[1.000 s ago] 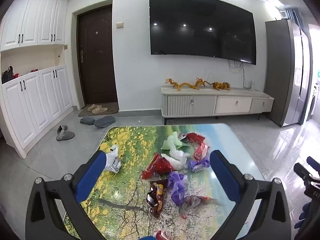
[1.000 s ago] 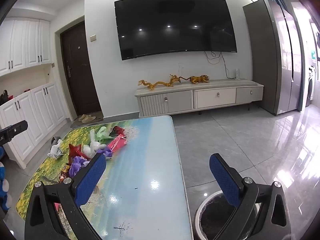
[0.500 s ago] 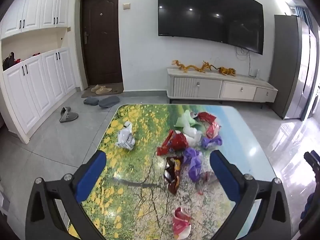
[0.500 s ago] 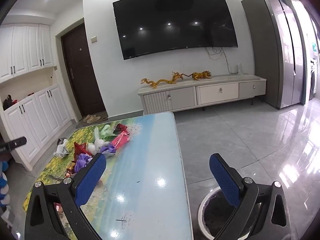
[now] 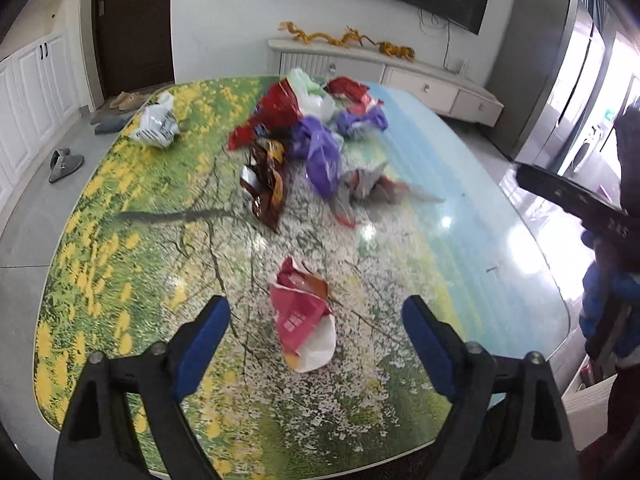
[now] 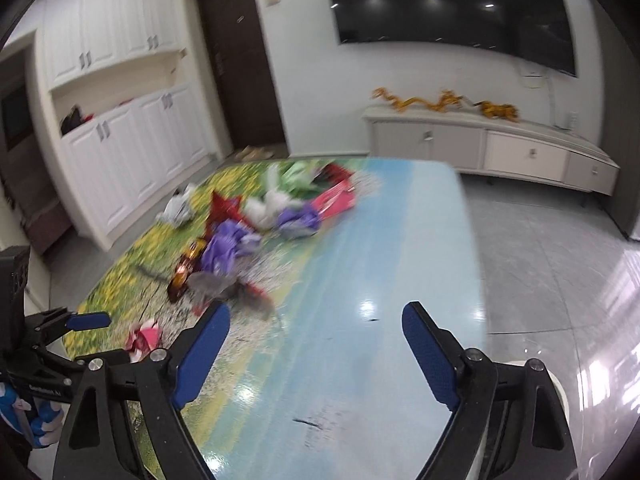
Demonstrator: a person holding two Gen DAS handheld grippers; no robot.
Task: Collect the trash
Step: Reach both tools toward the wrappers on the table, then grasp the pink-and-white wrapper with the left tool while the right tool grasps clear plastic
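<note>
Several crumpled wrappers and bags lie on the flower-print table (image 5: 120,280). A pink and white wrapper (image 5: 302,318) lies nearest, just ahead of my open, empty left gripper (image 5: 316,344). Beyond it are a brown snack bag (image 5: 266,184), a purple bag (image 5: 320,152), a grey wrapper (image 5: 368,188), a red bag (image 5: 276,114) and a white bag (image 5: 158,126) apart at the left. My right gripper (image 6: 316,344) is open and empty above the table's blue side (image 6: 380,248). The pile (image 6: 240,236) lies ahead to its left, and the pink wrapper (image 6: 146,338) shows near its left finger.
A white bin rim (image 6: 556,384) shows low behind the right finger. The left gripper (image 6: 60,332) shows at the left edge of the right wrist view. A TV cabinet (image 6: 500,152), a dark door (image 6: 240,68) and white cupboards (image 6: 120,152) line the walls.
Both grippers have tilted down and moved in over the table. The left one has closed in on the pink and white wrapper. The right one has swung left toward the pile. Both stay open.
</note>
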